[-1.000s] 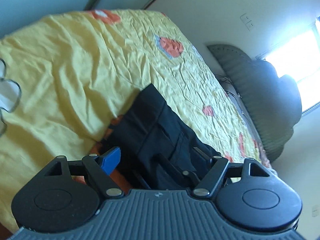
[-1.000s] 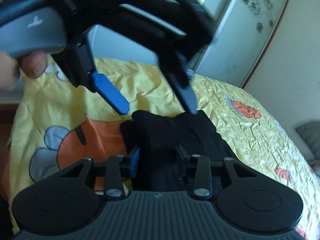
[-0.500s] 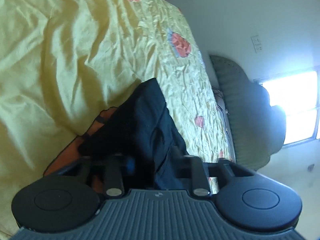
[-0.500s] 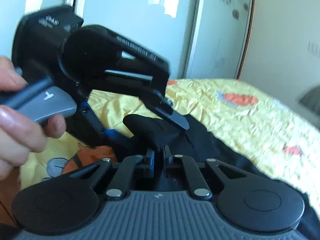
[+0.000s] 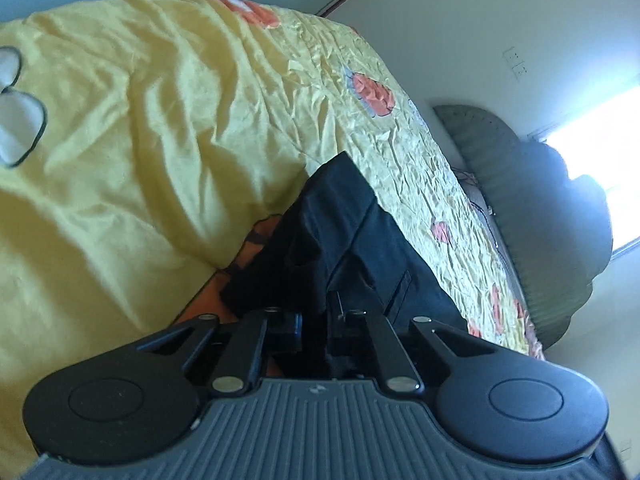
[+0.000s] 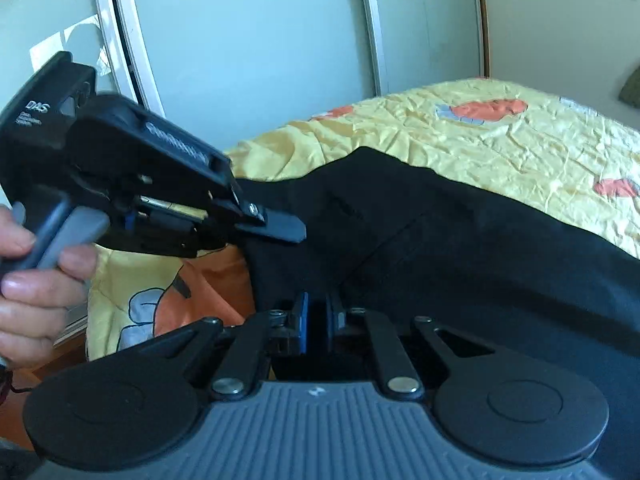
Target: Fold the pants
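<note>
Both tools are clenched on one end of the black pants [image 6: 460, 248], left tool [image 5: 314, 332] and right tool [image 6: 316, 326] just beside each other. The pants lie on the yellow bed [image 5: 140, 128], their long axis running away from both hands, so I'd guess that end gets carried forward over the rest.

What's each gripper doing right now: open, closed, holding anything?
Left gripper: closed on the black pants, having just closed.
Right gripper: closed on the same pants.

Pants [image 6: 460, 240]: lying on the bed [image 6: 520, 140], straight ahead of me.
My left gripper [image 6: 276, 228]: at their left edge.
Wardrobe doors [image 6: 240, 40]: behind the bed.
</note>
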Demonstrator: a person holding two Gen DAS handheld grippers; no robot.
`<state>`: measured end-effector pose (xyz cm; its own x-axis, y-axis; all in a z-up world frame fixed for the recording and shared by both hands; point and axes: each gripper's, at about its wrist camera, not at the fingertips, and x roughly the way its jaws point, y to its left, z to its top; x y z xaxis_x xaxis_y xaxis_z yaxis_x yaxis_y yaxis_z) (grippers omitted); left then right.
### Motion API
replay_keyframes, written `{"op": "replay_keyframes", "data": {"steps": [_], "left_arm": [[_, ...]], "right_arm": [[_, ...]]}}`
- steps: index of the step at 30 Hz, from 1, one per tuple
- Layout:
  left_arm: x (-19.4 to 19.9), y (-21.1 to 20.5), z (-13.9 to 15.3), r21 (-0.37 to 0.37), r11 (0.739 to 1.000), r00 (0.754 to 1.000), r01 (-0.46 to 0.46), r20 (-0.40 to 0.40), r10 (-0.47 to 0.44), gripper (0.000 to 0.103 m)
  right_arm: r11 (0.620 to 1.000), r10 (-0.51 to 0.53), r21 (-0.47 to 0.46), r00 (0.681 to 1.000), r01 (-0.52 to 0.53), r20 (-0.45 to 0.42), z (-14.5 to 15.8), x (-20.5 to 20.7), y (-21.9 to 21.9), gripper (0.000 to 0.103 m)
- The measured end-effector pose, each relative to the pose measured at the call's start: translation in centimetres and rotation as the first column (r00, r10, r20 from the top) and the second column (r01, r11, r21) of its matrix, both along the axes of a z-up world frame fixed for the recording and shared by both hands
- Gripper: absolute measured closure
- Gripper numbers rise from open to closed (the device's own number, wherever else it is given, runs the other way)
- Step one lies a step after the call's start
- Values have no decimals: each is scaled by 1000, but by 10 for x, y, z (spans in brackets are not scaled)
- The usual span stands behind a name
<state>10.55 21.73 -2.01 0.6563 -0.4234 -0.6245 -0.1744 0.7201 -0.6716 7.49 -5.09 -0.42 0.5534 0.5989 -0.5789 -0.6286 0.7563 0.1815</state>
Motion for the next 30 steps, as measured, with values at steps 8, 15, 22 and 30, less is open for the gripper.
{"op": "replay_keyframes", "data": {"steps": [8, 15, 22, 30], "left_arm": [[-22, -40, 59, 488, 867, 982, -104, 190, 11, 35], [-4, -151, 73, 467, 853, 905, 233, 216, -366, 20], [5, -308, 31, 540, 701, 793, 465, 98, -602, 22], [-12, -367, 7, 596, 637, 747, 489, 91, -658, 20]], "right_arm": [[962, -236, 139, 972, 237, -21, 16, -23, -84, 94], [762, -609, 202, 787, 616, -103, 7, -65, -239, 91], [518, -823, 151, 539, 842, -179, -35, -100, -362, 87], [116, -950, 300, 194, 947, -245, -26, -211, -425, 63]]}}
